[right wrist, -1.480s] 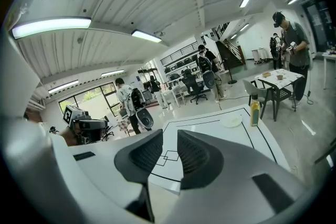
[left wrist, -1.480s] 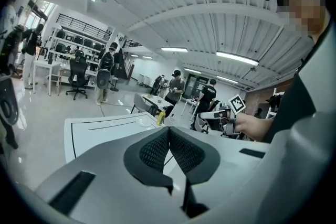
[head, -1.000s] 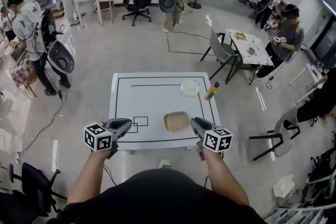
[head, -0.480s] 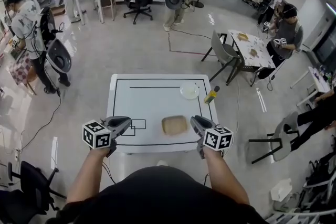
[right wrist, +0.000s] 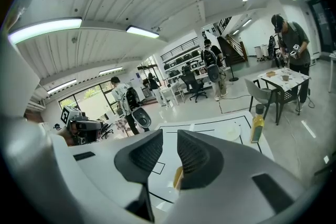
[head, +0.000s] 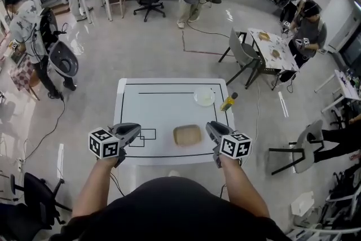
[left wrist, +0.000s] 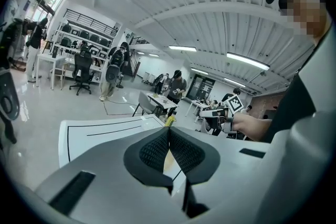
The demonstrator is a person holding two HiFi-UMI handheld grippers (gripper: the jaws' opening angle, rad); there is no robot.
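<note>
Left hand-held gripper (head: 134, 128), jaws together, empty, over white tabletop (head: 161, 110) near edge, right hand-held gripper (head: 210, 127), jaws apart, empty, near tan tray (head: 188, 135), white plate (head: 204, 96), yellow bottle (head: 228, 101) beyond.

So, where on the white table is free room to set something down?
Bare: the left half and middle of the white black-lined table, left of the round white plate and beyond the tan square tray. Crowded: the far right corner, with plate and yellow bottle.
</note>
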